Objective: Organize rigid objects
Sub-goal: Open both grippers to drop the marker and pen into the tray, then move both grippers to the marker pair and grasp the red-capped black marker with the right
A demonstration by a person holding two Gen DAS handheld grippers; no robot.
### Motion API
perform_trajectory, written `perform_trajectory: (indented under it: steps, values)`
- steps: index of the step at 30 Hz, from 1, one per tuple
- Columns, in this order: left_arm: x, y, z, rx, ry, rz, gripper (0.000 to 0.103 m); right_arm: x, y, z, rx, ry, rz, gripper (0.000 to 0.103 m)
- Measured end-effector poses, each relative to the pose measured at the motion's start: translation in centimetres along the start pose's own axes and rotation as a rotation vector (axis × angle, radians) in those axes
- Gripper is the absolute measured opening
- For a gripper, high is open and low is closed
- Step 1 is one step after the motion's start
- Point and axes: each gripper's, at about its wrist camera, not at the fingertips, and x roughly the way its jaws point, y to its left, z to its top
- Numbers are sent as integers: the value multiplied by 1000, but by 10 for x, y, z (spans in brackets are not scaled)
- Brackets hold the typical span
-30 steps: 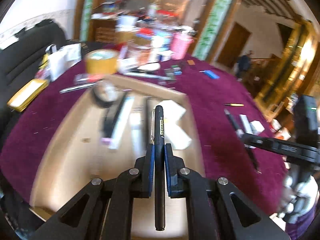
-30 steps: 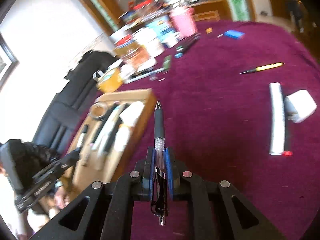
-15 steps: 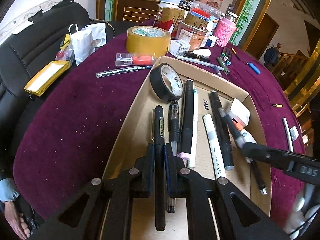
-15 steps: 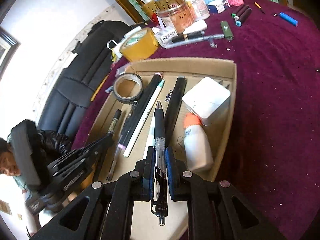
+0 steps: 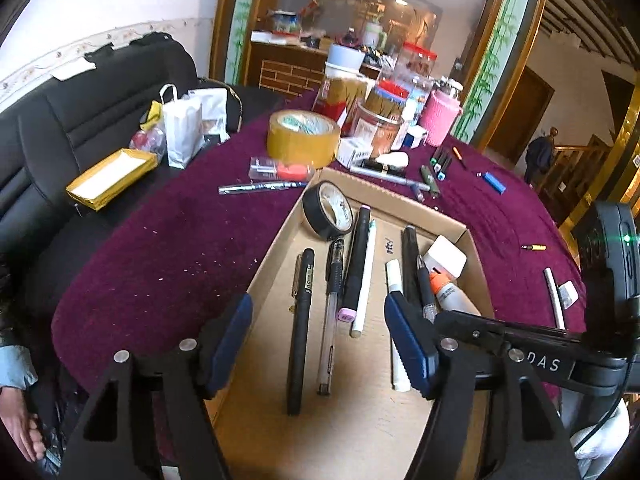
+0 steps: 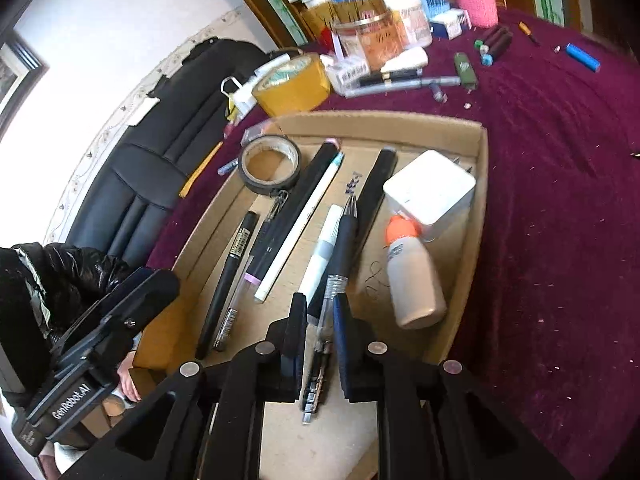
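Your left fingers (image 5: 318,308) stand wide, and they have just been opening. The black pen (image 5: 301,320) lies between them but touches neither one. It rests flat on the floor of the cardboard box (image 5: 268,264). Its long side runs straight away from you, the same way your fingers point, next to the other pens. So that pen looks put away. I think you can lift this hand straight back and not bump it.

Your right fingers (image 6: 320,304) stand narrow around the clear pen with the black grip (image 6: 344,236). A small gap shows on one side of the pen, so I cannot tell if you are pinching it or not. The pen leans a little to the right of the line your fingers point along. Its tip points to the far wall of the box. It lies just beside the white marker (image 6: 324,248), with the glue bottle (image 6: 412,280) near on its other side.

The right hand is the one with a job to finish. I think it needs to open wider, then pull back along the pen. More small things wait outside the box on the purple counter (image 6: 560,200).
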Motion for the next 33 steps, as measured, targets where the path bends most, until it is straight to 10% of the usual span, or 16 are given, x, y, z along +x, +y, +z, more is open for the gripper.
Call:
perform_trajectory:
  steps: [12,33]
  values:
    - [-56,-42,-12,118,-290,281,90,-63,-6,-34,-70,-252,-92,50]
    - [-50,-74,-26,191,-198,315,91,-97,-22,-65,-80,-346,-137,70]
